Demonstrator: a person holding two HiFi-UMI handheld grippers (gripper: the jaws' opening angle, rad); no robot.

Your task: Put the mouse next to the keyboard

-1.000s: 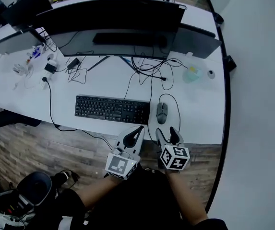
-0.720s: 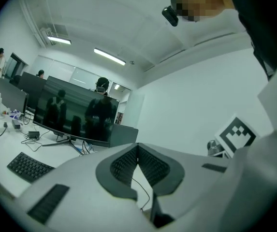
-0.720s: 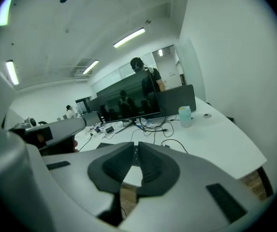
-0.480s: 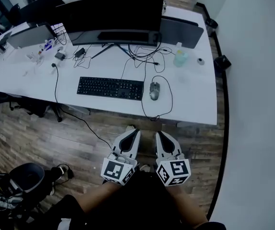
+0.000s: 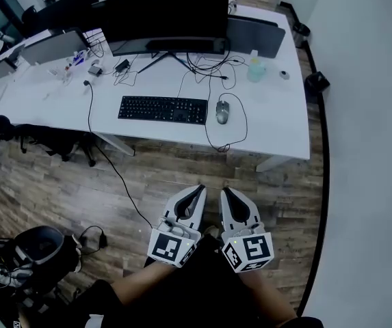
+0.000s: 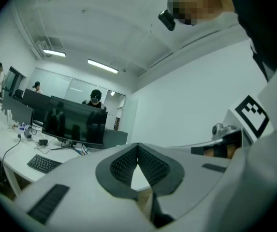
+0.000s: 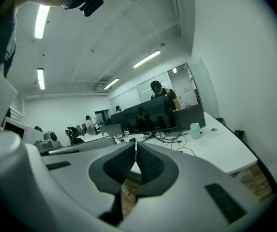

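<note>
The mouse lies just right of the keyboard on the desk, so the task looks done; the left gripper and right gripper hang clenched and empty, needing no further move

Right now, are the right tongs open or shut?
Shut. In the right gripper view the right tongs meet tip to tip, with nothing between them.

Grey corded mouse flat on desk, just right of black keyboard.
</note>
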